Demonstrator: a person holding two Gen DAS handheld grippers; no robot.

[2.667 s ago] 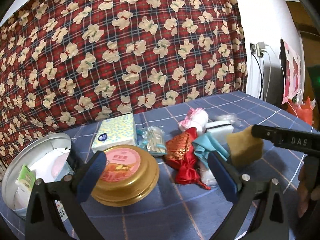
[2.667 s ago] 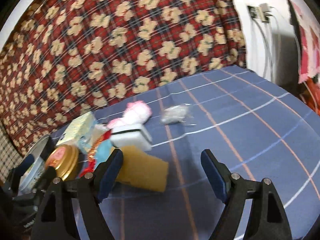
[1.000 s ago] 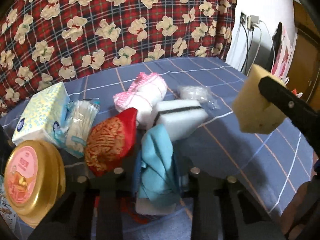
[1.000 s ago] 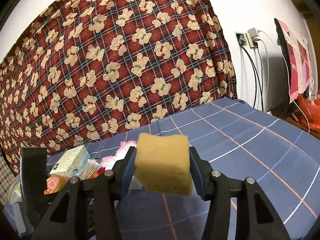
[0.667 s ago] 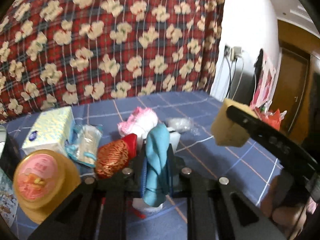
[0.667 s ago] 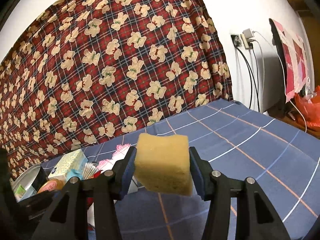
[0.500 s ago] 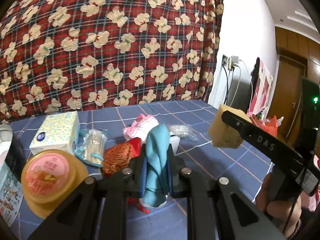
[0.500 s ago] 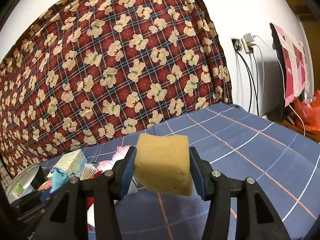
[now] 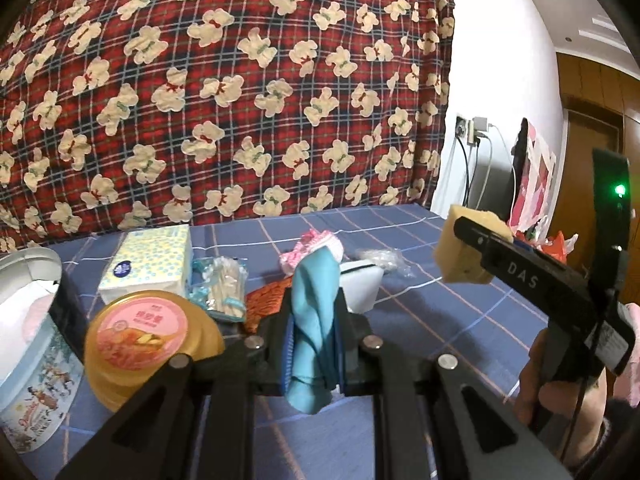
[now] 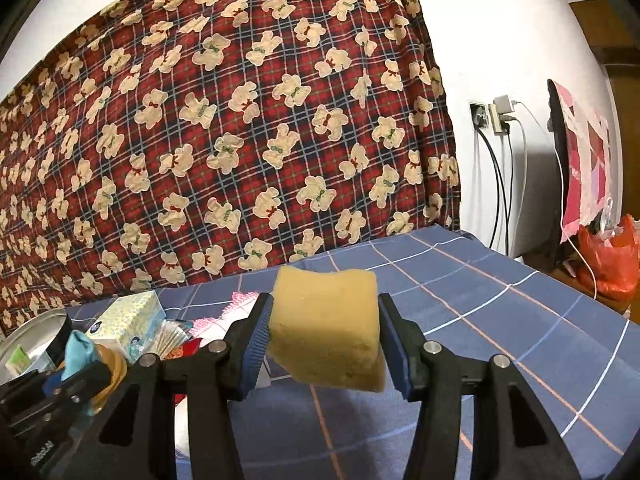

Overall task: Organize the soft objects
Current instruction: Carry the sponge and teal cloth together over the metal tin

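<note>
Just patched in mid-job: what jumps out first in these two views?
Each gripper holds something soft in the air: the right gripper clamps a yellow sponge, the left gripper pinches a teal cloth. Behind, a red bear-print blanket fills the background, with clutter on the blue checked cover.

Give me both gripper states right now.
Left gripper: shut on the teal cloth.
Right gripper: shut on the yellow sponge.

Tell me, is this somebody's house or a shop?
Most likely somebody's home: a teddy-bear plaid blanket hangs behind a checked blue tablecloth, chargers fill a wall socket, and a tissue pack sits among household bits.
</note>
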